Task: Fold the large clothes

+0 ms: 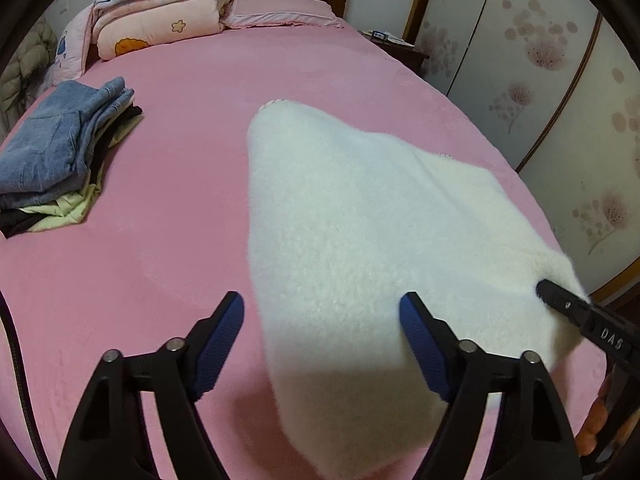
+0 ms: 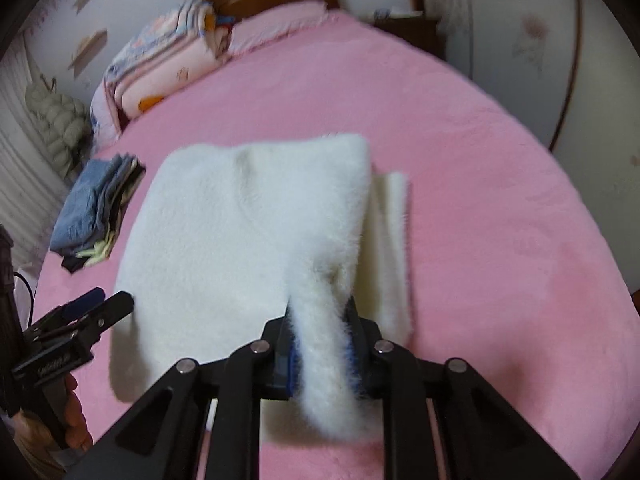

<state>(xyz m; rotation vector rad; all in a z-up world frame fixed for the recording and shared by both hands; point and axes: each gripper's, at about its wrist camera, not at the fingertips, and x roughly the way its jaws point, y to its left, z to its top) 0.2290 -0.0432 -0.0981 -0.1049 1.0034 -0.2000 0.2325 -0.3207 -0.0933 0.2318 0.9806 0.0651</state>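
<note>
A white fluffy garment [image 1: 360, 220] lies partly folded on the pink bed [image 1: 160, 280]. My left gripper [image 1: 322, 320] hovers over its near left edge, jaws wide open; the fabric runs between the blue pads [image 1: 224, 336] without being pressed. In the right wrist view the same garment [image 2: 240, 220] is a thick folded slab with a narrower strip beside it. My right gripper [image 2: 320, 320] is shut on a raised fold at its near right edge, the fabric bunched between the pads. The left gripper [image 2: 100, 304] shows at the garment's left edge, held by a hand.
A stack of folded clothes [image 1: 60, 152], jeans on top, sits at the bed's left side. Folded quilts [image 1: 160, 12] and a pink pillow [image 1: 280, 12] lie by the wooden headboard. A floral wardrobe [image 1: 540, 60] and a nightstand [image 1: 400, 48] stand on the right.
</note>
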